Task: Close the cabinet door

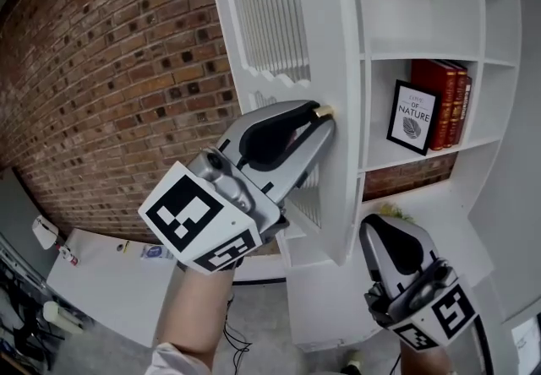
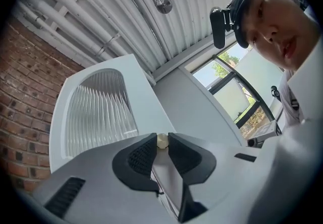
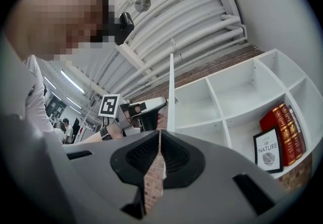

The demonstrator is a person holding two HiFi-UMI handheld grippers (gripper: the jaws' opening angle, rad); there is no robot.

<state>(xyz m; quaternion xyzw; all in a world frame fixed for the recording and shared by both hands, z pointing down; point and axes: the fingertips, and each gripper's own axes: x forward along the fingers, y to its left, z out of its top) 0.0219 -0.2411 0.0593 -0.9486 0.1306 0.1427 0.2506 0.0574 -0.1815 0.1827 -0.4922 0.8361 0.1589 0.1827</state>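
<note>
While the left gripper (image 1: 319, 117) pinches the small knob (image 2: 162, 141) at its tips, the cabinet door (image 1: 334, 27) stands open just beyond; the right gripper (image 1: 378, 228), lower, has its jaws together, empty

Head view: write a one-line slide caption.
Left gripper grips the open cabinet door by its brass knob; right gripper, shut, hangs lower beside the shelves.
</note>
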